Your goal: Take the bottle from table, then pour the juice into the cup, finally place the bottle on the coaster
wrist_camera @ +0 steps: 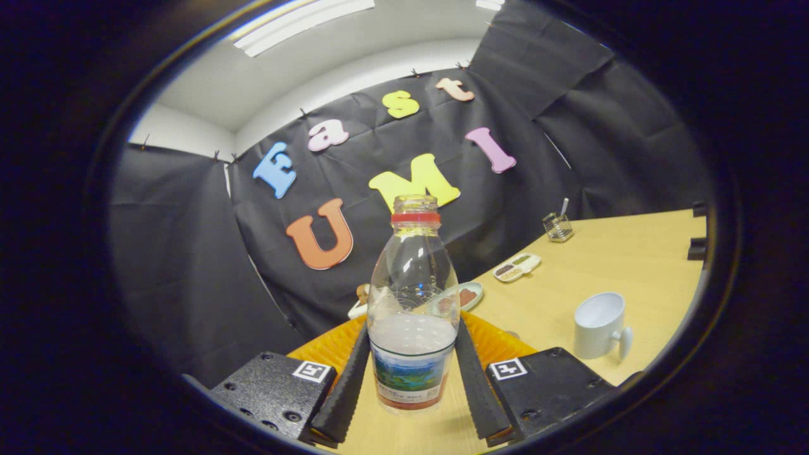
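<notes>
Gripper (412, 354) fingers pinching uncapped juice bottle (413, 303) at its lower body, orange coaster (499, 341) behind, white cup (599, 325) sitting beyond.

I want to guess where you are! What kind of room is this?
Probably a small test booth, not a kitchen: black cloth walls, a wooden table, and snack dishes. The jaws sit on both sides of the bottle.

Between my gripper's (412, 363) two ribbed, matt fingers I see a clear, glossy plastic bottle (413, 303) with a shiny printed paper-like label. The pale wooden table (607, 259) looks smooth and satin. Right of the fingers stands a white, smooth-glazed ceramic mug (599, 325); behind them, ridged orange plastic coaster (499, 341).
</notes>
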Demonstrator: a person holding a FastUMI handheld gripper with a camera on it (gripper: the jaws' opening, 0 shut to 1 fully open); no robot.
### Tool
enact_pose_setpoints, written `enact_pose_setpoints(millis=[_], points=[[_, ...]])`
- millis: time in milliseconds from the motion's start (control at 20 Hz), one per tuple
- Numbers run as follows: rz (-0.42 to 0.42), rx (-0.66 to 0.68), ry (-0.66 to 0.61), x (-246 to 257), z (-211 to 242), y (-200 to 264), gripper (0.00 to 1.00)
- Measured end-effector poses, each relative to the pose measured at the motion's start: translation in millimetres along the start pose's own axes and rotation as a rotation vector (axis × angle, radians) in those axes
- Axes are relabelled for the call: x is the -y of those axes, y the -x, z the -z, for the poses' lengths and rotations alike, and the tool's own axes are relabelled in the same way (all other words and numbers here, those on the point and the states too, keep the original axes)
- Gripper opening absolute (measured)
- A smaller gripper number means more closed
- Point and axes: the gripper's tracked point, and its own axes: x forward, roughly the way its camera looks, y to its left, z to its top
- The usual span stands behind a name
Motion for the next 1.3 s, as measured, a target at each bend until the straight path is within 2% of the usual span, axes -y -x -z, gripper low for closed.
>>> enact_pose_setpoints(millis=[400,950,1300], points=[[-0.059,-0.042,-0.328,7.9,11.1,-4.6,0.76],[-0.033,-0.059,-0.763,45.2,15.7,-15.5,0.76],[-0.054,-0.027,-0.983,53.5,1.2,-9.4,0.76]])
